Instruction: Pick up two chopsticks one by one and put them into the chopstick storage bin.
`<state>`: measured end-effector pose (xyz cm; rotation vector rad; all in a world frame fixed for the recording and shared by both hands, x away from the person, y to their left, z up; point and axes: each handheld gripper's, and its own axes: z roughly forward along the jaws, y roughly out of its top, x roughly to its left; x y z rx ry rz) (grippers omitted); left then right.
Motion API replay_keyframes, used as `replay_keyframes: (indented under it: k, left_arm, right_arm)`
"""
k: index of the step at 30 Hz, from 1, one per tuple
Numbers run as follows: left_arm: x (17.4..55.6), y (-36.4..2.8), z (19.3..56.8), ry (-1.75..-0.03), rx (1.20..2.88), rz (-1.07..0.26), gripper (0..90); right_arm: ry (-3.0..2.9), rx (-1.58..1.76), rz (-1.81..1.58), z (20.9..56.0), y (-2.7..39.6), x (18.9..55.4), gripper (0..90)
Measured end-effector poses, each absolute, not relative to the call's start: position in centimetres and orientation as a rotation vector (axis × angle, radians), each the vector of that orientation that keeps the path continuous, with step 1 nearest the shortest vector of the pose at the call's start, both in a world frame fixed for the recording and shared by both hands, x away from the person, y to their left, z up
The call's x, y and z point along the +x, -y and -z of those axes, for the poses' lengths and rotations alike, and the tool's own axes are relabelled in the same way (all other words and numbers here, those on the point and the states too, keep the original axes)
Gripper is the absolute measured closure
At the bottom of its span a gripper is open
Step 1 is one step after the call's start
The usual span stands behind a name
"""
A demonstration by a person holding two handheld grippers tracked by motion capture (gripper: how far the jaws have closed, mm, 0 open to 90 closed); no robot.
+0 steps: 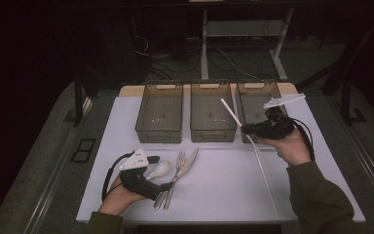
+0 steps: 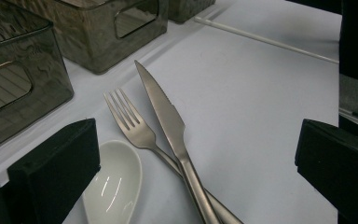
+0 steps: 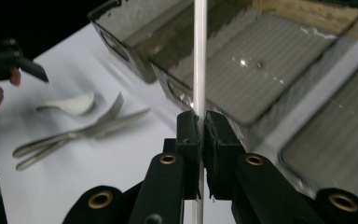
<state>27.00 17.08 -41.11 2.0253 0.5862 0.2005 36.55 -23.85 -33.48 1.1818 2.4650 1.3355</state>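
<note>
Right claw (image 3: pixel 199 128) clamped on white stick (image 3: pixel 199 56), raised over smoky bins (image 3: pixel 261 70); spoon (image 3: pixel 70 103), fork (image 3: pixel 103 114), knife (image 3: pixel 116 123) lie on desk (image 3: pixel 98 172) beyond.

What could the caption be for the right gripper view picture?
The right claw pinches a white chopstick above smoky plastic bins.

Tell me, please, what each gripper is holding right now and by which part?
The right gripper is shut on the white chopstick, partway along its shaft, one end pointing toward the bins. The left gripper is open, holding nothing.
</note>
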Motion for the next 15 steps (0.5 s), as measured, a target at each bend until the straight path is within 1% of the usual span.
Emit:
replay_keyframes:
  k: [14,15]
  left_arm:
    - [27.0,-17.1,41.1,-0.588,2.026,-0.21,0.0]
    - [27.0,-17.1,41.0,-0.589,2.024,-0.211,0.0]
  right_arm:
    - [-2.453,1.171,-1.375,31.6,17.0,42.0,84.5]
    - [-2.453,1.171,-1.375,31.6,17.0,42.0,84.5]
